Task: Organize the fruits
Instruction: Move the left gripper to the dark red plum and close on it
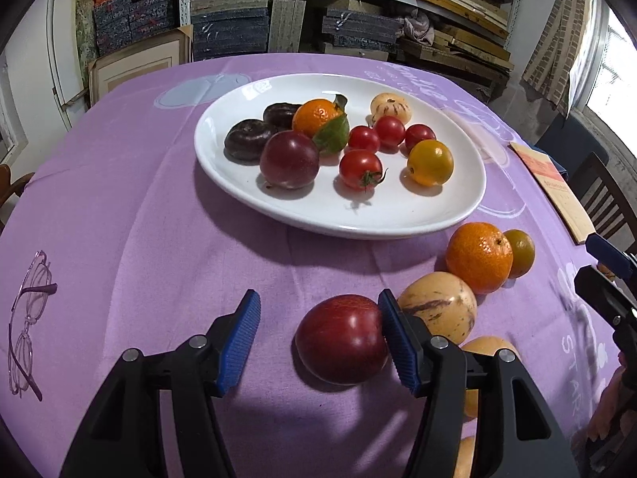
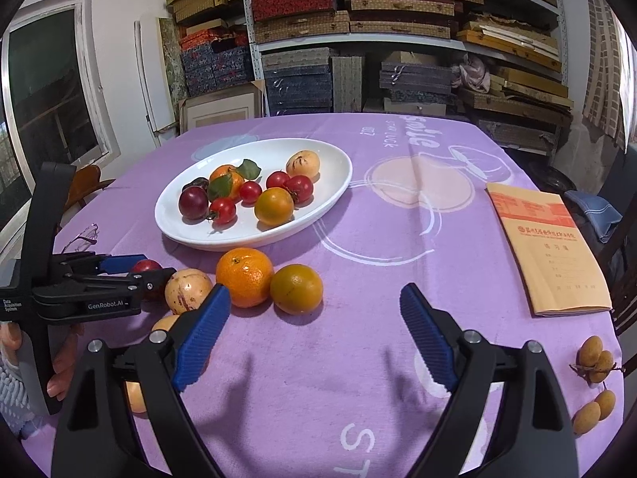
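Blue-padded left gripper (image 1: 318, 338) straddles a red plum (image 1: 341, 338) on the purple tablecloth (image 1: 139, 259), right pad touching, left pad clear. Right gripper (image 2: 314, 330) gapes empty. White plate (image 1: 398, 215) holds fruit beyond. Readable: "GenRobot.AI", "Smile", "STAR LUCK".

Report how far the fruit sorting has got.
Done: the white plate already holds nine fruits, including tomatoes and a leafy orange. In hand: the left gripper brackets the red plum on the cloth, jaws not closed on it. The right gripper is open and empty. Left: the tangerine, green-orange citrus, striped melon fruit and longans.
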The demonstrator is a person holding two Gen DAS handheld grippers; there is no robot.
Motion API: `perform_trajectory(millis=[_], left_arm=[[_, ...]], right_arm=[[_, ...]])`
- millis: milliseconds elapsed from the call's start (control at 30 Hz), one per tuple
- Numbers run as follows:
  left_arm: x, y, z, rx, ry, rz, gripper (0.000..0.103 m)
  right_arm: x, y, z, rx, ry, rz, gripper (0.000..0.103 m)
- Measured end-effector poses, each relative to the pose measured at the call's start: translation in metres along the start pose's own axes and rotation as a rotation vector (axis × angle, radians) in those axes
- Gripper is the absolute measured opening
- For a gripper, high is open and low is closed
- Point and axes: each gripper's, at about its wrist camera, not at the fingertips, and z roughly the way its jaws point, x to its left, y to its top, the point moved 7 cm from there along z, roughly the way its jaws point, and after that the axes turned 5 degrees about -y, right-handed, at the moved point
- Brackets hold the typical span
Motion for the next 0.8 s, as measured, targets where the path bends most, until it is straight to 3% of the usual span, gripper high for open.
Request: perform_trajectory(millis=[167, 367, 800], left_arm=[[0.007, 0.006, -0.008, -0.052, 0.020, -0.007, 0.060], [0.001, 0.006, -0.009, -0.053, -0.008, 0.015, 0.045], [-0.003, -0.007, -0.009, -0.015, -0.056, 0.017, 0.043]], right_arm=[[0.000, -0.001, 0.002, 0.006, 0.004, 0.002, 0.085], [0.000, -0.003, 0.002, 0.012, 0.003, 0.000, 0.085], [0.001, -0.003, 0.004, 0.017, 0.003, -0.003, 0.085]])
